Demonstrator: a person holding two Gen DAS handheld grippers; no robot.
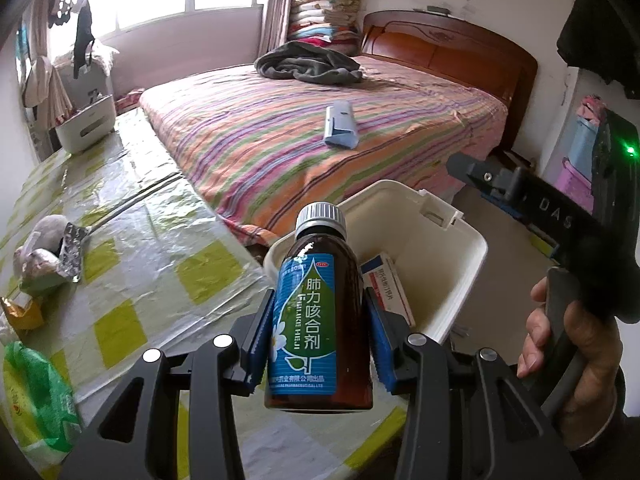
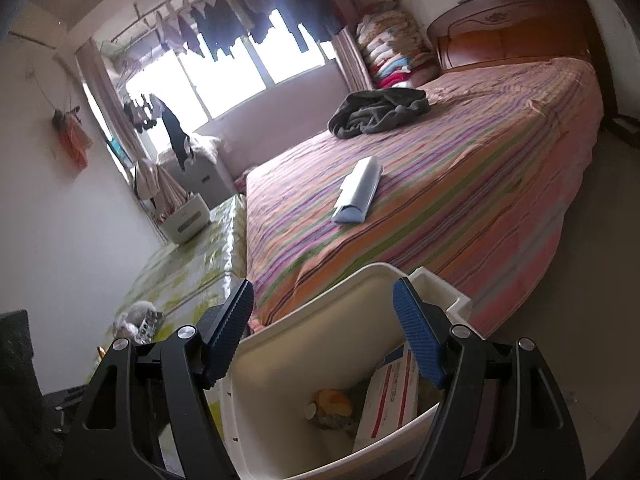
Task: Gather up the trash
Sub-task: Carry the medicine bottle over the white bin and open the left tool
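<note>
The left gripper (image 1: 318,316) is clamped about halfway closed on a brown medicine bottle (image 1: 318,320). Its two blue pads (image 1: 258,336) press the bottle's sides at the blue and green label. The bottle stands upright between the jaws with its silver screw cap on top, tipped slightly away from the camera.

Taking the white trash bin (image 1: 460,256) as the landmark: the bottle hovers at the bin's near rim, partly over the opening. Inside the bin, a white medicine box (image 1: 388,280) leans against the wall, and the right wrist view shows some yellowish scraps (image 2: 334,402) at the bottom. The right gripper (image 2: 324,336) hangs just above the bin with its jaws wide and nothing between them; a hand (image 1: 568,360) holds its grip.

Beside the bin, on the green checked tabletop (image 1: 160,260), more rubbish waits: crumpled foil and wrappers (image 1: 52,252) and a green bag (image 1: 36,384). Beyond the bin lies a striped bed (image 1: 340,136).

To do this step well, the bottle probably needs carrying further over the bin's middle, clear of the rim, before the jaws let go. Lowering it first would likely soften the drop, since the bottle may be glass. The right gripper should keep aside.
</note>
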